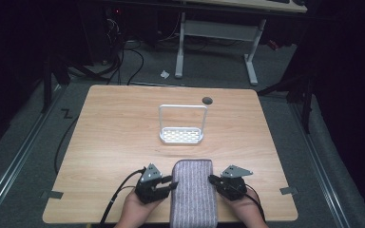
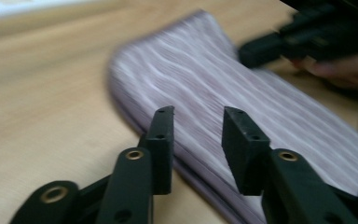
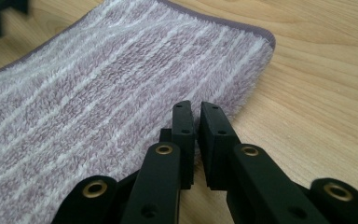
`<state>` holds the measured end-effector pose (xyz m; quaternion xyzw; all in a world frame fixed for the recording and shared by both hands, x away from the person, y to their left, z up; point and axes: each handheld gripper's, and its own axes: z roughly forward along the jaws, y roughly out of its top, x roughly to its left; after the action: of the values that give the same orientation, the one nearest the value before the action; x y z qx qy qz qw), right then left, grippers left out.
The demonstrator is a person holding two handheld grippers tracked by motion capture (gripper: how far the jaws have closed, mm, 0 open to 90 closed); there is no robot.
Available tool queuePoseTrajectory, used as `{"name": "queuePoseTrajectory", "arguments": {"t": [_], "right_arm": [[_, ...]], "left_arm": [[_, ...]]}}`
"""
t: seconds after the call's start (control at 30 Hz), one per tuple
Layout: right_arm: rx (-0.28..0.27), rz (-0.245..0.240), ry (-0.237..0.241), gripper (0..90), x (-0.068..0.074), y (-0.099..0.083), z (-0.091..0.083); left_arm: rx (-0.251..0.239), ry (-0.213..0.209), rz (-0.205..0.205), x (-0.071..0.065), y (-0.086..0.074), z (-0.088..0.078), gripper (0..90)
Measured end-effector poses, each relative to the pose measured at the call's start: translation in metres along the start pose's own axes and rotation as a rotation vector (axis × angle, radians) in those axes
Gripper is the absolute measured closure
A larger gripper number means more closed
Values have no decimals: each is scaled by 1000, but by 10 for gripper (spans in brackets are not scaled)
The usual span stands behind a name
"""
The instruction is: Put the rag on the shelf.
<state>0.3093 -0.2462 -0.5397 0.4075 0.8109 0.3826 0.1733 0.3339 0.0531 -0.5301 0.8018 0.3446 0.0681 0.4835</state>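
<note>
Purple towel (image 1: 193, 192) is lying folded on the table (image 1: 119, 137); right gripper (image 3: 196, 122) is pinching its edge, left gripper (image 2: 197, 130) gaping over it. Lifting one-sided could unfold the towel.

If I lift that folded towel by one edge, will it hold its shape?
Probably not. The towel looks like soft, thick terry folded in layers, so it would likely sag and unfold. It seems light and its fuzzy pile should grip well. The right gripper pinches its edge; the left gripper stands open.
</note>
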Motion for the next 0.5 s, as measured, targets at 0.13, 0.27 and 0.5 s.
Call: {"name": "queuePoseTrajectory", "arguments": {"t": [0.13,0.27,0.5], "right_arm": [[-1,-5,-2,849,1,1,1],[-5,-1,3,849,0,1,2],[-6,-4,-8,844,3,0,2]], "left_arm": [[-29,83,-31,16,15,18,522],[19,163,-3,15,21,44,467],[61,178,-7,10,23,53,535]]}}
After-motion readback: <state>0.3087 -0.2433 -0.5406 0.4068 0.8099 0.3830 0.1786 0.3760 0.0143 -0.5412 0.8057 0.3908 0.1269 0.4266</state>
